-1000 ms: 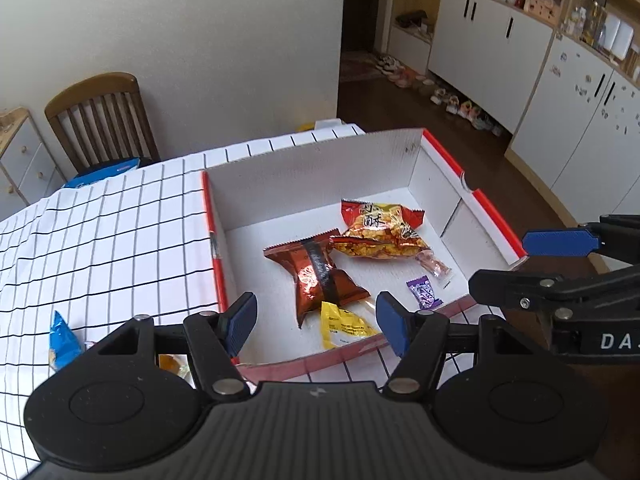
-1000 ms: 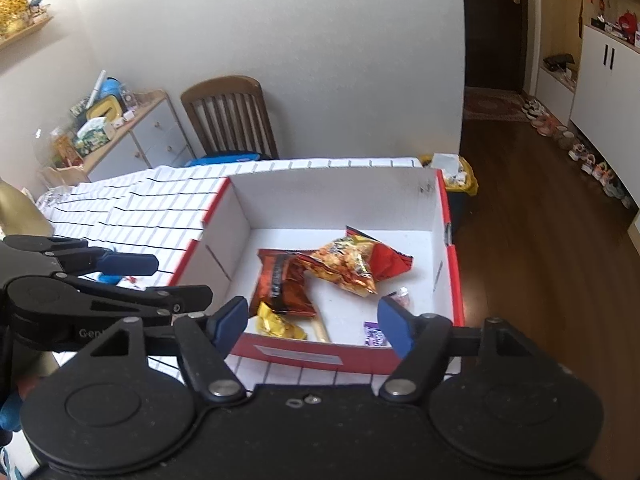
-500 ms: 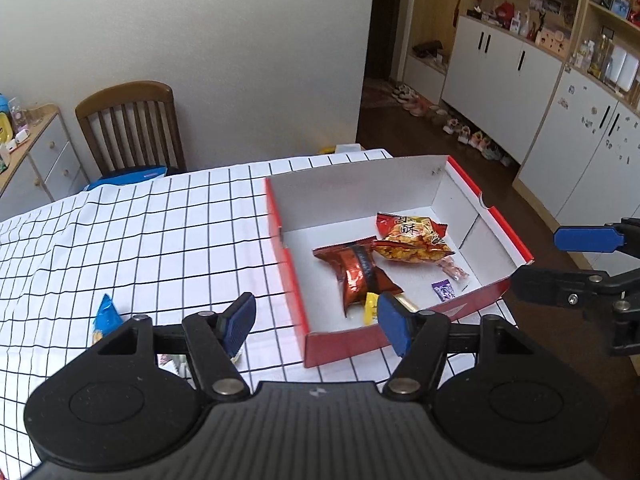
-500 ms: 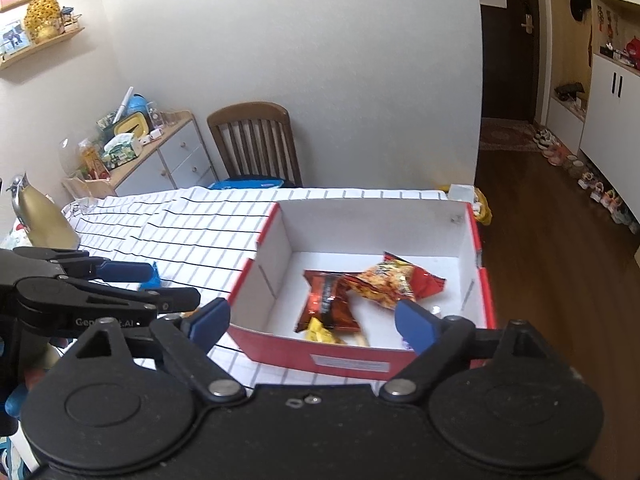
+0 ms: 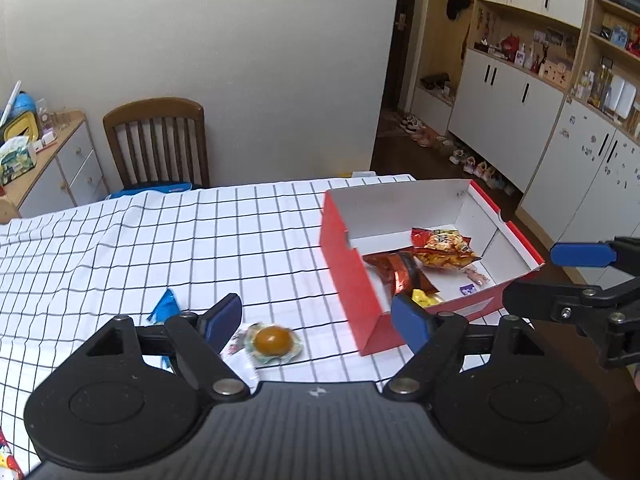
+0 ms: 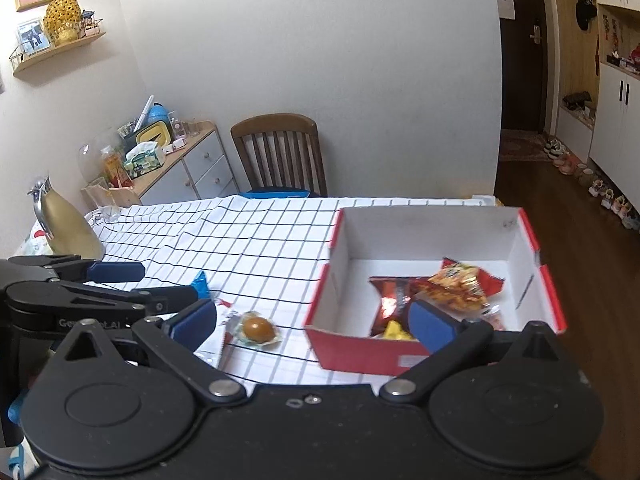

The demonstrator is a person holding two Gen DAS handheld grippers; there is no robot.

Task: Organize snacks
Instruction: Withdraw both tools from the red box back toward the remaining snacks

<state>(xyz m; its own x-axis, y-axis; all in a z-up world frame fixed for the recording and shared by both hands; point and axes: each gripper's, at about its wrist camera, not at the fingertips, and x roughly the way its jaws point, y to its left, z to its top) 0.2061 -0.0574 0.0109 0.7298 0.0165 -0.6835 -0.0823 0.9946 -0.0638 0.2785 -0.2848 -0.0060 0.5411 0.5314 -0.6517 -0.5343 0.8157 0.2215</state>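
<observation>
Orange egg snack [image 5: 273, 340] lies just ahead of my left hand-held gripper [image 5: 316, 318], nearer than my right hand-held gripper [image 6: 314, 320]; both wide apart.

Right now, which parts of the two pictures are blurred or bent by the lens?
Left wrist view: the wrapped egg snack is slightly smeared and the door frame bows. Right wrist view: the red box has soft edges and the wall edge curves.
</observation>
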